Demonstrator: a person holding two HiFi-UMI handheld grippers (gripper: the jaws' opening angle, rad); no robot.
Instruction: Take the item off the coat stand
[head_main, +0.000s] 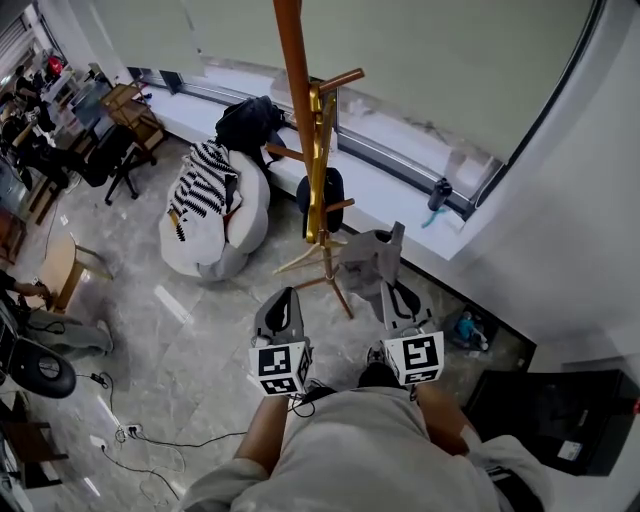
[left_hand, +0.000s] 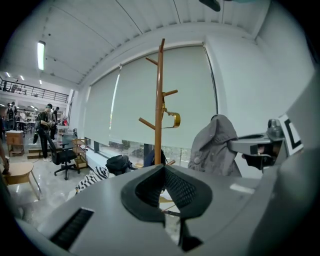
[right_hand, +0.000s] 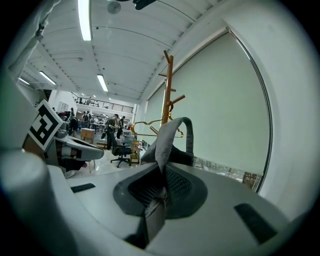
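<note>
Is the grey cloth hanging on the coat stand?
No, the grey cloth is pinched in the right gripper, away from the coat stand.

Person's bare left forearm (head_main: 262, 432) and right forearm (head_main: 440, 412) reaching forward side by side, grey two-jaw left gripper (head_main: 285, 297) with marker cube, jaw tips closed together on nothing, matching grey right gripper (head_main: 390, 288) just beside it, jaws pinched tight on a fold of grey fabric garment (head_main: 372, 258)
</note>
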